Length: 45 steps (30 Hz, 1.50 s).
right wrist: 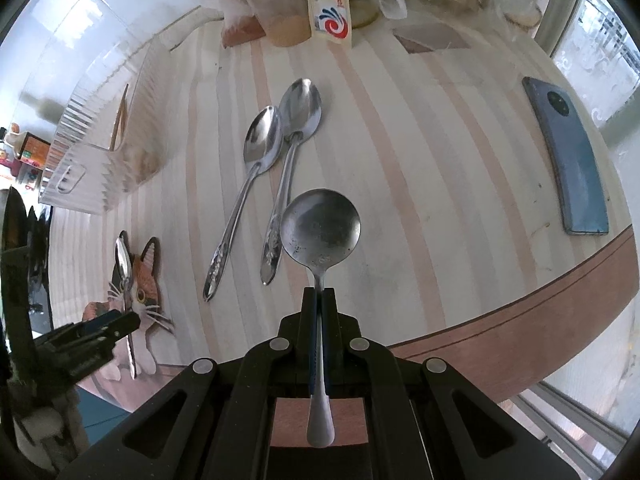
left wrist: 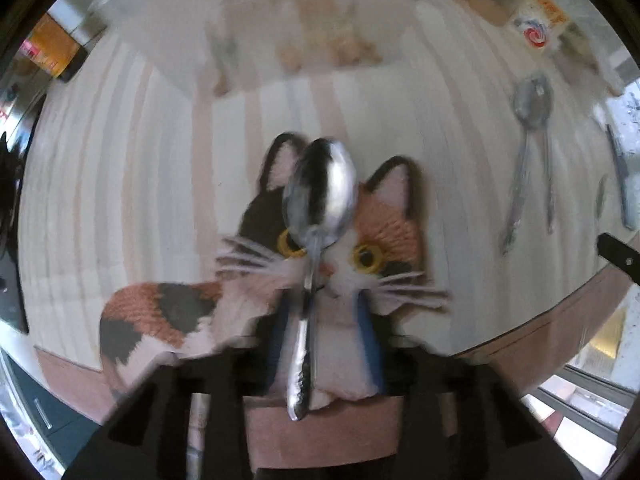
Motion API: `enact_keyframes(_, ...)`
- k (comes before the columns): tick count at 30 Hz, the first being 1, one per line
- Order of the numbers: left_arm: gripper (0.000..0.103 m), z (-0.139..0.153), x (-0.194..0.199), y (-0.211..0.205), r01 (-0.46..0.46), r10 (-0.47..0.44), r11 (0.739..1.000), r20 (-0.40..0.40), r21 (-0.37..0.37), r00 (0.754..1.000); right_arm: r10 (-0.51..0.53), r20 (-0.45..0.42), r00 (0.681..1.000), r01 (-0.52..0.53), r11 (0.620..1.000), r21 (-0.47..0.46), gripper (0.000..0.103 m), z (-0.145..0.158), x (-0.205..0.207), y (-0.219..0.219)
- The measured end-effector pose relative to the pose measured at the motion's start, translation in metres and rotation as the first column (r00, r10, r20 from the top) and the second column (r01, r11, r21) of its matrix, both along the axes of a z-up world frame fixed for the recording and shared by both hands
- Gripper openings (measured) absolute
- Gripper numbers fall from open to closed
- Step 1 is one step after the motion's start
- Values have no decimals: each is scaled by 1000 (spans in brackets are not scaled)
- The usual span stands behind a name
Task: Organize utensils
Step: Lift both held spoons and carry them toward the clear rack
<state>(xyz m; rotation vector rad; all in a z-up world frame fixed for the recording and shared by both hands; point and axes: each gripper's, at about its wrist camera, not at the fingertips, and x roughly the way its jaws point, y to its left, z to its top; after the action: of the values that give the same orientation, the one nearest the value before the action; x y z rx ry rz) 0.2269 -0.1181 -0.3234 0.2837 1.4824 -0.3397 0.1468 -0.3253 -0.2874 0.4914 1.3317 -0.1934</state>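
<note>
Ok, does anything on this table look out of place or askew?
Nothing is spilled or damaged. The two loose spoons lie splayed, bowls touching and handles apart. A blue phone sits near the table's edge, not a utensil. Each gripper holds a spoon: left gripper, right gripper.

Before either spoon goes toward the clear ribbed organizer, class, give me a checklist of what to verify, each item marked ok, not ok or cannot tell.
1. Left gripper clamped on the oval spoon: ok, the handle sits between its blue pads.
2. Right gripper clamped on the round spoon: ok, shut on the handle just below the bowl.
3. Both held spoons lifted clear of the table: cannot tell.
4. Two spoons left lying on the table: not ok, not yet sorted.
5. Room in the clear organizer: cannot tell, its contents are blurred.
6. Phone out of the way: ok, far right by the edge.
</note>
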Motion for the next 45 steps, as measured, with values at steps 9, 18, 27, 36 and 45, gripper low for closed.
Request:
enact_keyframes(9,2,39,-25,8,-14,15,1000,46,-15,999,-19,25,1000,19,1000,6,2,6,-4,-5)
enact_keyframes(18,0,84,-20,35,-57,64,990,54,-126,996,-18,42,999,17,1000,10,2,14,-1,-6)
enact_keyframes(27,12,27,-11,73,-221,200,959,-129,-175,971,10,41,999,-10,1000,7,2,18,8,3)
enact_keyframes(36,6,20,-10,44,-99,98,995,-23,-24,995,26,17,1000,-26,1000,9,2,8,12,10)
enact_keyframes(45,0,45,-15,39,-68,68,998,55,-11,996,22,26,999,-23,1000,4,2,11,13,8)
